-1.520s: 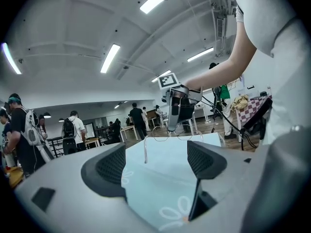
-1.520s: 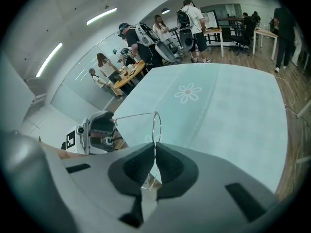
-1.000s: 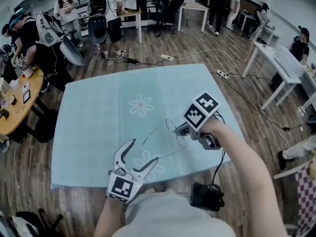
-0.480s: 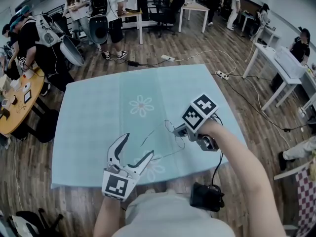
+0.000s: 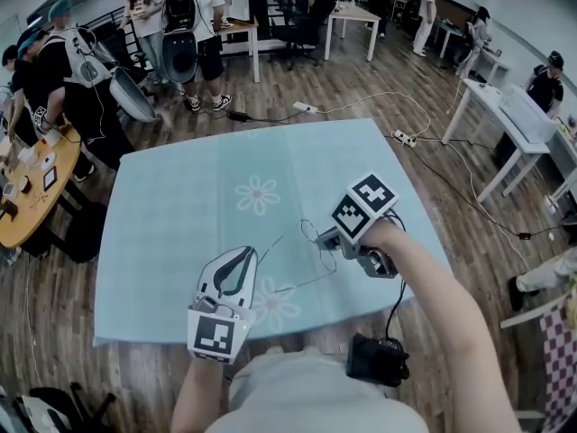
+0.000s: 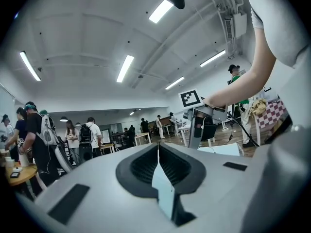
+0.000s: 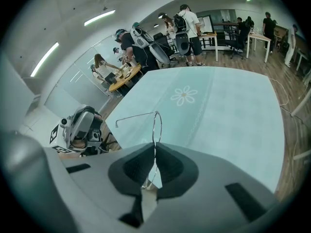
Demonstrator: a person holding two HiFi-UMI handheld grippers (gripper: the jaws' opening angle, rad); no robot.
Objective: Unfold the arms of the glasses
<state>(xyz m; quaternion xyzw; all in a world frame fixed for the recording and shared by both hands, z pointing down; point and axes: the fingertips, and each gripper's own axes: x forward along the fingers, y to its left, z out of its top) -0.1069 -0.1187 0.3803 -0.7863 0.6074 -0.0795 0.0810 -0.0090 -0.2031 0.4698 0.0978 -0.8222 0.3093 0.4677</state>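
Closing on nothing, the left tongs (image 5: 249, 254) have just shut clear of the thin wire-framed glasses (image 7: 157, 126), which the right tongs (image 5: 326, 239) pinch by a lens rim above the pale-blue worktop (image 5: 180, 197); both arms (image 7: 136, 115) appear spread.

There is one pair of glasses (image 5: 311, 234). There are two grippers, left gripper (image 5: 250, 254) and right gripper (image 5: 325, 239). One cloth (image 5: 171, 215) has two flowers (image 5: 258, 193).

Grey, black-padded left tool (image 5: 250, 253) and right tool (image 5: 320, 240)
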